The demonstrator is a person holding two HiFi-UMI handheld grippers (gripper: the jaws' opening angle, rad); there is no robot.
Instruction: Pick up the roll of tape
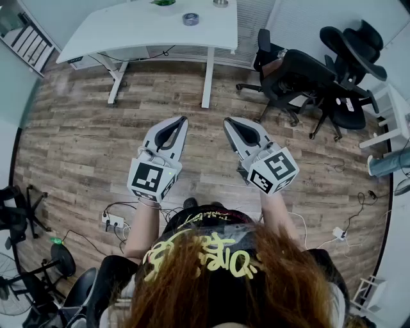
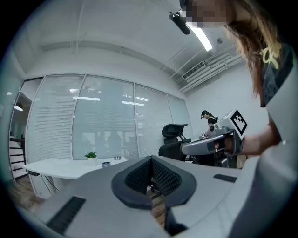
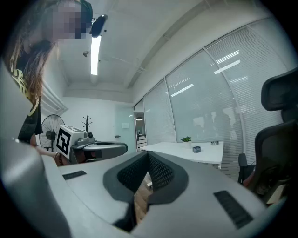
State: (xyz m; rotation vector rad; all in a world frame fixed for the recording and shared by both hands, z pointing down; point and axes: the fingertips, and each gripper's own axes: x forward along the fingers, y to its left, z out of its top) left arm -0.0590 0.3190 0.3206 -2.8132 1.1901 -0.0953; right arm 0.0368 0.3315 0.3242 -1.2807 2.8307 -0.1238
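The left gripper [image 1: 182, 120] and right gripper [image 1: 229, 122] are seen shut and empty, far from what looks like the roll of tape [image 1: 190, 18], so nothing is done yet.

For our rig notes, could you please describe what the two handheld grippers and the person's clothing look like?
Both the left gripper and right gripper are pale grey, tapering shells whose tongs carry black ribbed pads. Each has a white cube with black square markers at its rear. The person wears a black top with yellow lettering.
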